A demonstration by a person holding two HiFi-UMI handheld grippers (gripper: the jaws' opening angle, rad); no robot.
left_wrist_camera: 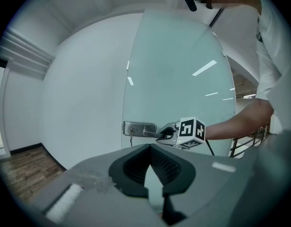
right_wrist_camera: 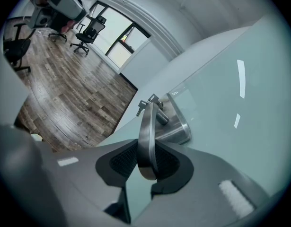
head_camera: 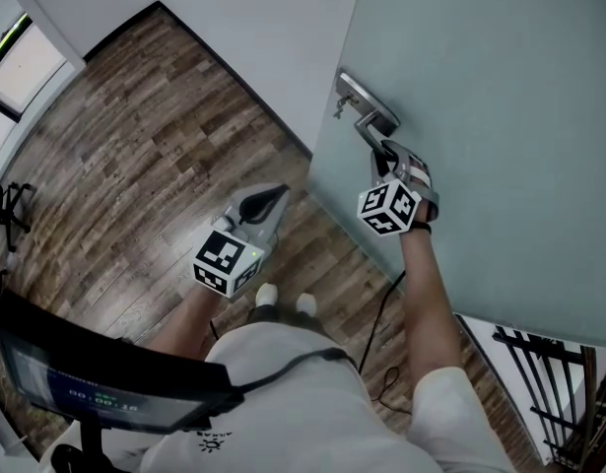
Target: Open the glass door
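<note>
The frosted glass door [head_camera: 480, 116] stands slightly ajar from the white wall [head_camera: 273, 28]. It carries a metal lock plate [head_camera: 354, 95] with a lever handle [head_camera: 368, 126]. My right gripper [head_camera: 386, 156] is shut on the lever's free end. In the right gripper view the handle [right_wrist_camera: 146, 131] runs between the pads [right_wrist_camera: 121, 162], with a key [right_wrist_camera: 147, 102] hanging from the plate [right_wrist_camera: 176, 124]. My left gripper [head_camera: 278, 197] hangs shut and empty, left of the door and apart from it. From the left gripper view, the right gripper [left_wrist_camera: 166, 134] shows clamped on the handle [left_wrist_camera: 147, 133].
A wooden floor [head_camera: 135, 146] spreads out to the left. A black railing [head_camera: 549, 382] stands behind the door at the lower right. Office chairs [right_wrist_camera: 86, 34] and a window [right_wrist_camera: 119, 46] lie far back. A dark screen [head_camera: 96, 382] hangs on the person's chest.
</note>
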